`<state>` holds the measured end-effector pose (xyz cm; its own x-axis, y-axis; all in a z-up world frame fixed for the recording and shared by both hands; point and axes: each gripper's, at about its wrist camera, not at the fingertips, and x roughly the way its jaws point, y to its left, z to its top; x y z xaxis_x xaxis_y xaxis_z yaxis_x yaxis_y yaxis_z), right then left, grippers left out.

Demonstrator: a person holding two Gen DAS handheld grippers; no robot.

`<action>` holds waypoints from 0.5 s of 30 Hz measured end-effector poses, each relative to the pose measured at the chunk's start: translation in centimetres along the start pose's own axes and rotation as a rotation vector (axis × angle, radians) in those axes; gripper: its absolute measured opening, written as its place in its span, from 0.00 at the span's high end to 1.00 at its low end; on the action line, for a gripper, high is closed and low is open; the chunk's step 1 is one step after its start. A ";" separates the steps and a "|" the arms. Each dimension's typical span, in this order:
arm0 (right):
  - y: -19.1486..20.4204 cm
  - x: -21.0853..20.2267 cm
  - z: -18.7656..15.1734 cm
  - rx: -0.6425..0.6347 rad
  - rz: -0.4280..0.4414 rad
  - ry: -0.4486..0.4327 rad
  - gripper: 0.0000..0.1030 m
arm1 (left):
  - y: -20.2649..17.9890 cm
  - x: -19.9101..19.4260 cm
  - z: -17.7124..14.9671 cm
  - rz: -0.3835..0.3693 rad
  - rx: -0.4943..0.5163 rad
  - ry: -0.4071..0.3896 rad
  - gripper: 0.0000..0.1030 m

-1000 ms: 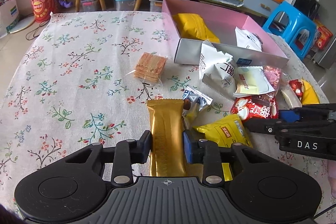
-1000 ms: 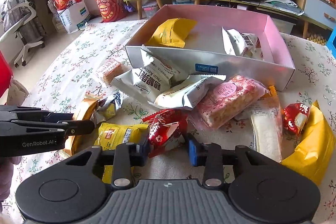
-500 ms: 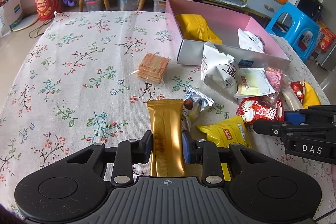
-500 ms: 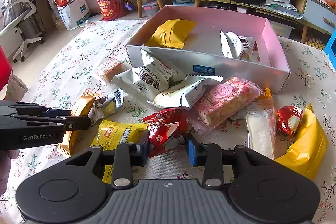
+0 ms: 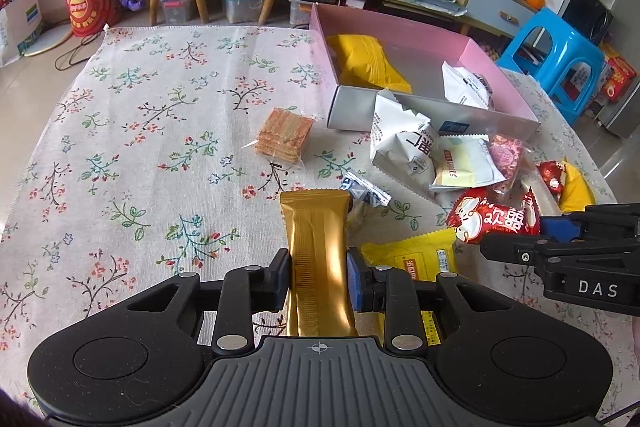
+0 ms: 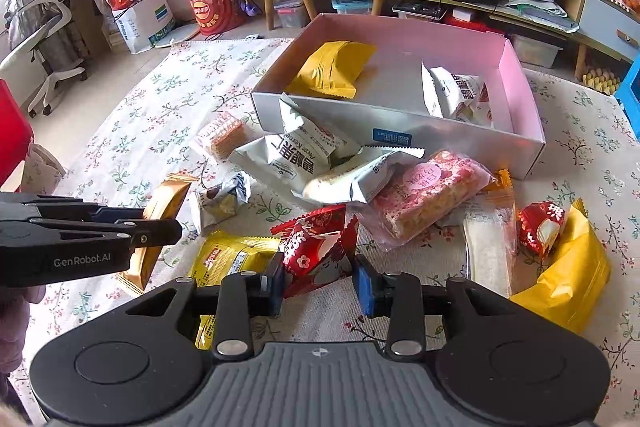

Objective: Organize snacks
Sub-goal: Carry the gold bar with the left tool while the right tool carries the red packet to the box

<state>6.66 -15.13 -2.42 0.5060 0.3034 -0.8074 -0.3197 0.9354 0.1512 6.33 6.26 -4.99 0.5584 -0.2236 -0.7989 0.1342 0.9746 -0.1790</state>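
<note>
Pick-up step in hand on both sides; transfer to the box not yet begun

Left hand-held gripper (image 5: 318, 281): jaws are being held nearly closed on a gold snack bar (image 5: 316, 251), the pads pressing its long sides at the near half. The bar is pointing away from the camera over the flowered cloth of the desk (image 5: 140, 131). In the right wrist view its far end is appearing raised above the cloth, so the bar is being judged as gripped and possibly lifted; contact at the near end cannot be told

Right hand-held gripper (image 6: 318, 285): jaws are standing partly closed around a red snack packet (image 6: 316, 247). The left pad is touching the wrapper; a small gap is showing at the right pad, so a full grip cannot be confirmed. The packet is lying just beside a yellow packet (image 6: 228, 259) at the near edge of the loose pile

Pink box (image 5: 500, 67) is sitting at the far side of the pile, well apart from both grippers. A yellow pouch (image 5: 366, 65) and a white packet (image 5: 466, 87) are already lying inside; much bare floor is remaining between them

Next move, as judged:
- both items are to be raised clear of the pile, then carried over the near grey wall of the box
- the wall is being crowded by white packets leaning against it, so height is needed before crossing
- release is to be made over bare box floor
</note>
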 end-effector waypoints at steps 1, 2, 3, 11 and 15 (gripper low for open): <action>0.0 -0.2 0.1 0.004 0.003 -0.002 0.77 | -0.1 -0.1 0.0 -0.002 -0.001 0.000 0.75; 0.0 -0.4 0.1 0.007 0.005 -0.003 0.77 | -0.1 -0.3 0.1 -0.004 -0.002 -0.001 0.75; 0.0 -0.5 0.2 0.010 0.006 -0.003 0.77 | -0.2 -0.4 0.1 -0.006 -0.002 -0.002 0.75; -0.8 -1.4 0.6 0.060 0.024 0.000 0.77 | -0.6 -1.4 0.7 -0.027 -0.011 -0.014 0.75; -0.9 -2.1 0.8 0.073 0.032 -0.009 0.77 | -0.9 -2.1 1.3 -0.036 -0.015 -0.035 0.75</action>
<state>6.56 -16.48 -0.44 0.5038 0.3346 -0.7964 -0.2764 0.9359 0.2184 6.10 5.85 -2.46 0.5815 -0.2579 -0.7716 0.1423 0.9660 -0.2157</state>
